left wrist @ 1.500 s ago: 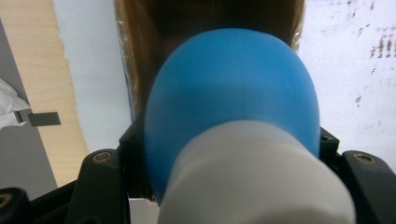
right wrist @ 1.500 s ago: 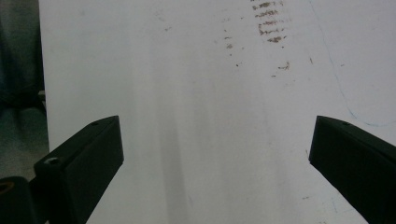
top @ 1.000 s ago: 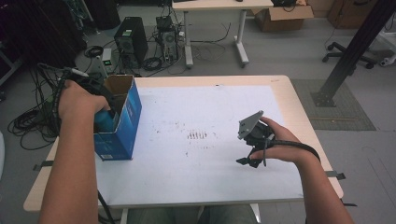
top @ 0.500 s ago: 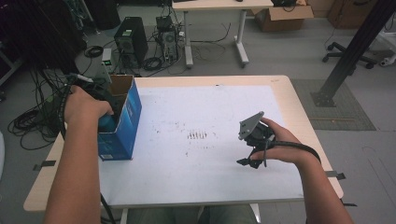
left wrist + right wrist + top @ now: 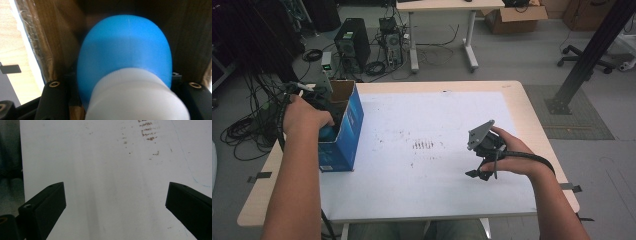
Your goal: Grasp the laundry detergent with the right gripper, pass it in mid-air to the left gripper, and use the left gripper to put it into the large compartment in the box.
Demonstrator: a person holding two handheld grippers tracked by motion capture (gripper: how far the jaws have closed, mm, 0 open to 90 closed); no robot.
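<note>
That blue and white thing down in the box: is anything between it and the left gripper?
Nothing visible. The left gripper is down inside the blue box, and the blue and white object already sits between its jaws.

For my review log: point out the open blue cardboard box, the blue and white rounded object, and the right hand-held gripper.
Open blue cardboard box point(image 5: 347, 131): high view, blue side wall.
Blue and white rounded object point(image 5: 125, 52): left gripper view, blue dome.
Right hand-held gripper point(image 5: 115, 202): right gripper view, midway between its open jaws.

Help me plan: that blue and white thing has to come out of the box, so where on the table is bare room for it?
The white sheet lies bare between the blue box and the right gripper, apart from a few dark smudges. It is crowded inside the box, where the left gripper holds the blue and white thing.
</note>
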